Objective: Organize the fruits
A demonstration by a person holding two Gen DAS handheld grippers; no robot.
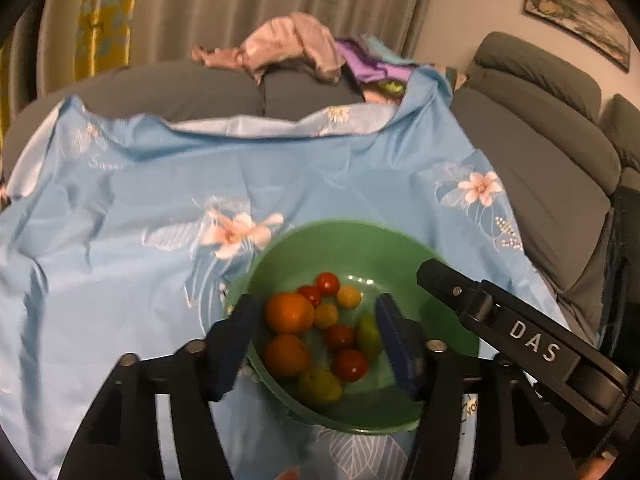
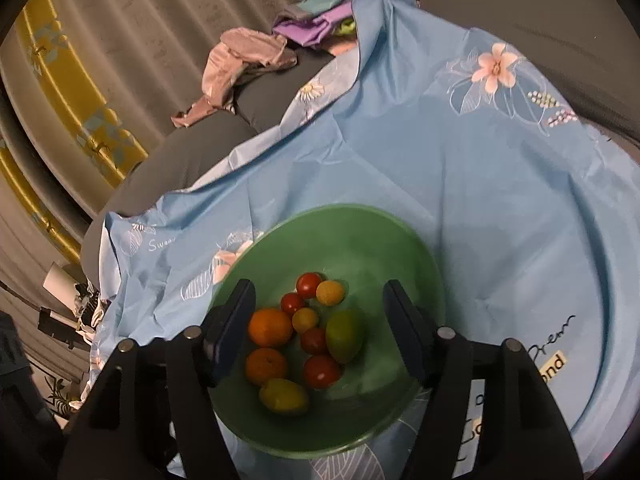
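Ten or so fruits point(image 2: 298, 344) lie gathered in the green bowl point(image 2: 384, 232), which sits on the blue cloth point(image 2: 460, 184) spread over a grey sofa point(image 1: 552, 168). No loose fruit shows on the cloth, so the sorting looks close to finished. Both grippers hang over the bowl, likely because it is the collecting spot. The left gripper point(image 1: 316, 344) has its fingers spread wide with nothing between them. The right gripper point(image 2: 320, 328) is just as wide apart and also empty; in the left view its black body crosses the bowl's right rim. Two oranges point(image 1: 289, 312) lie at the left of the heap, with red tomatoes point(image 1: 327, 283) and yellow-green fruits around them. The near rim is cut off by the gripper frames. Whether any fruit lies under the crumpled clothes point(image 1: 288, 44) behind cannot be told
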